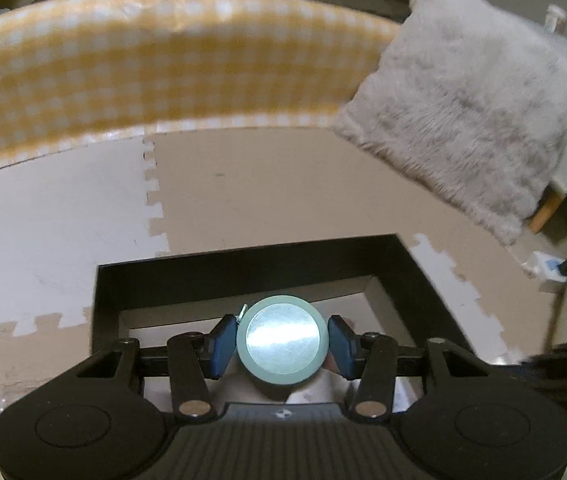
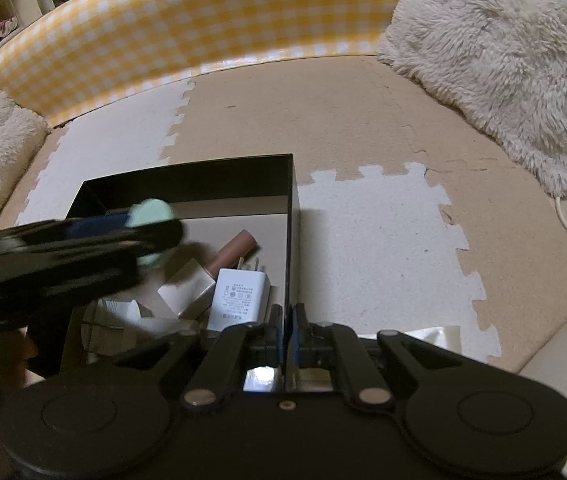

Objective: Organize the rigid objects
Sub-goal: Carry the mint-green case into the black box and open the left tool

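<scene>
Left wrist view: left gripper clamped by its 2 blue pads on a round mint-green tin with a shiny silver lid, held over the open black rectangular box on the beige and white foam puzzle mat. Far behind, a yellow-and-white checked barrier; far right, a grey fluffy cushion.

Right wrist view: right gripper with jaws together, pinching the box's near right wall. Inside the box, a white plug adapter, a brown lipstick tube and a silver rectangular case. Left gripper, blurred, at the left over the box.
</scene>
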`<action>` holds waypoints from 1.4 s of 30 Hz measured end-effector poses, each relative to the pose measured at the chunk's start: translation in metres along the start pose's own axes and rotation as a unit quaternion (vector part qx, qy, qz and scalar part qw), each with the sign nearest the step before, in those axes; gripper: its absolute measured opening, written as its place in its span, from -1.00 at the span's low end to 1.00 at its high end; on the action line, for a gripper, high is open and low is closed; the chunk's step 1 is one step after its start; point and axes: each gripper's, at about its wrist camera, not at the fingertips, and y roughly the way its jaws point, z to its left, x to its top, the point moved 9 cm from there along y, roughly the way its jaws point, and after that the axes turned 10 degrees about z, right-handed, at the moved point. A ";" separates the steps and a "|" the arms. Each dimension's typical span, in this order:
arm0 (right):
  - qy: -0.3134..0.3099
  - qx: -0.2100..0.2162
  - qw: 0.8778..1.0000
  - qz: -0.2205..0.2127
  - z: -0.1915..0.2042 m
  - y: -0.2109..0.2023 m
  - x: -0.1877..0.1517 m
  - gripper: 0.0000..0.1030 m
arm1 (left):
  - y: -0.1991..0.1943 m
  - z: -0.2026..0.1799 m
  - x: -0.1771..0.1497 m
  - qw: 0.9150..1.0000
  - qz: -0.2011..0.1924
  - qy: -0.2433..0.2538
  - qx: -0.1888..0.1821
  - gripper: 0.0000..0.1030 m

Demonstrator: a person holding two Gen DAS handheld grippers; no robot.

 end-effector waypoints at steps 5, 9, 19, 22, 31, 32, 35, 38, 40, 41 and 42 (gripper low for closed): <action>-0.003 -0.003 1.000 0.000 0.001 0.000 0.000 -0.90 | 0.016 0.008 0.008 1.000 0.008 -0.008 0.028 -0.02; -0.004 -0.005 1.000 0.001 0.001 0.000 0.000 -0.90 | 0.026 0.008 0.009 0.999 0.022 -0.034 0.002 -0.01; -0.004 -0.004 1.000 0.000 0.001 0.000 0.001 -0.90 | 0.024 0.000 0.006 0.997 0.033 -0.059 -0.036 0.19; -0.003 -0.002 1.000 0.000 0.001 0.000 0.001 -0.90 | 0.022 -0.006 0.007 0.997 0.030 -0.050 -0.041 0.25; -0.001 0.000 1.000 0.000 0.000 0.000 0.001 -0.90 | 0.009 -0.016 0.009 0.997 0.031 -0.042 -0.055 0.53; -0.001 0.000 1.000 0.000 0.000 0.000 0.001 -0.90 | 0.006 -0.016 0.008 0.997 0.029 -0.040 -0.056 0.57; -0.001 0.000 1.000 0.000 0.000 0.000 0.001 -0.90 | -0.003 -0.016 0.008 0.998 0.021 -0.038 -0.052 0.71; -0.001 0.000 1.000 0.000 0.000 0.000 0.001 -0.90 | -0.010 -0.014 0.008 0.998 0.018 -0.035 -0.045 0.80; -0.002 -0.001 1.000 0.000 0.000 0.000 0.001 -0.90 | -0.016 -0.012 0.008 0.999 0.015 -0.030 -0.036 0.87; -0.002 -0.001 1.000 -0.001 0.000 0.000 0.001 -0.90 | -0.019 -0.012 0.008 0.999 0.015 -0.028 -0.034 0.87; -0.001 0.000 1.000 -0.001 -0.001 0.000 0.000 -0.90 | -0.022 -0.012 0.007 0.999 0.016 -0.027 -0.032 0.87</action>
